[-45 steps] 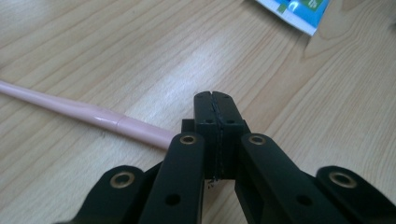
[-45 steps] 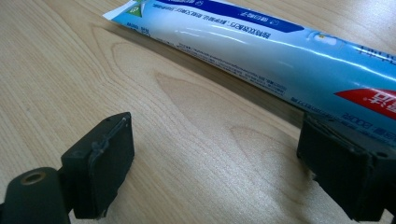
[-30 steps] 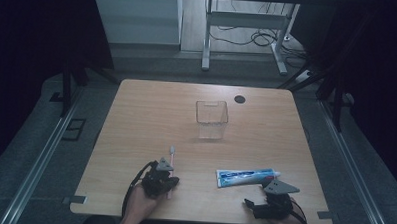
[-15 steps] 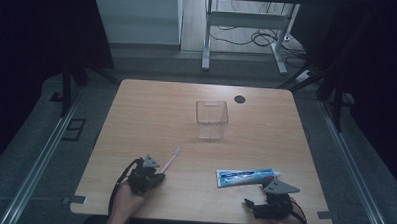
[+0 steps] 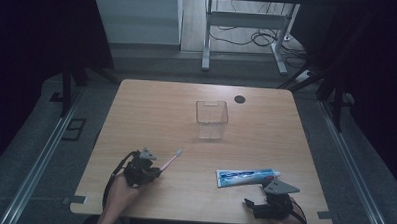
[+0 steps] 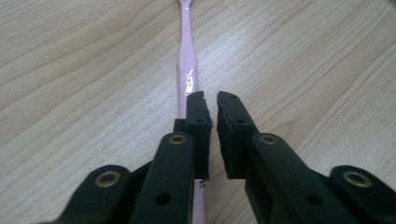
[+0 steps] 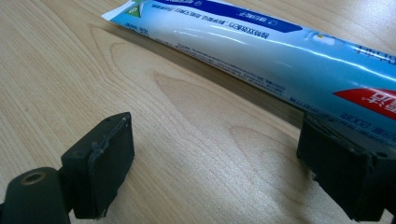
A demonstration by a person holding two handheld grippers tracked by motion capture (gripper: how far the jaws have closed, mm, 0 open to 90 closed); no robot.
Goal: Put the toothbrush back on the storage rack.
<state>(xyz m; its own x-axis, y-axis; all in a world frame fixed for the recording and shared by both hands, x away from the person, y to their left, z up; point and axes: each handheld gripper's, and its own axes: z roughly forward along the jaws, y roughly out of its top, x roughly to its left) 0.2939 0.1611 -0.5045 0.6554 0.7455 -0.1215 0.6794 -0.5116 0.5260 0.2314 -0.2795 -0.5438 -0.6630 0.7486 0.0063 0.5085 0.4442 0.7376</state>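
Down at the near left of the worktop [image 5: 151, 108] the left gripper [image 5: 143, 169] sits in the person's left hand [image 5: 121, 189], with its cable looping beside the wrist; the pink toothbrush [image 5: 170, 160] lies flat on the wood, its handle end under the gripper and its bristled head pointing up and to the right, toward the middle of the worktop; in the left gripper view the left gripper [image 6: 212, 105] has its jaws drawn narrow, with only a thin slit between the pads, and they have just been opening a little; the toothbrush [image 6: 188, 70] runs straight ahead from under the left-hand jaw and passes beneath it rather than through the slit, so nothing is between the pads; the clear plastic box [image 5: 212, 117] stands upright well beyond the brush, near the worktop's centre, and a small dark round mark [image 5: 240, 99] lies behind it to the right; the blue and white toothpaste tube [image 5: 247, 176] lies on its side at the near right, cap end to the right; the right gripper [image 5: 269, 204] rests just in front of it, near the worktop's edge; in the right gripper view the right gripper [image 7: 212, 163] stands wide, bare wood between its jaws, and the toothpaste tube [image 7: 261, 51] crosses just ahead of them, close behind the right-hand jaw.
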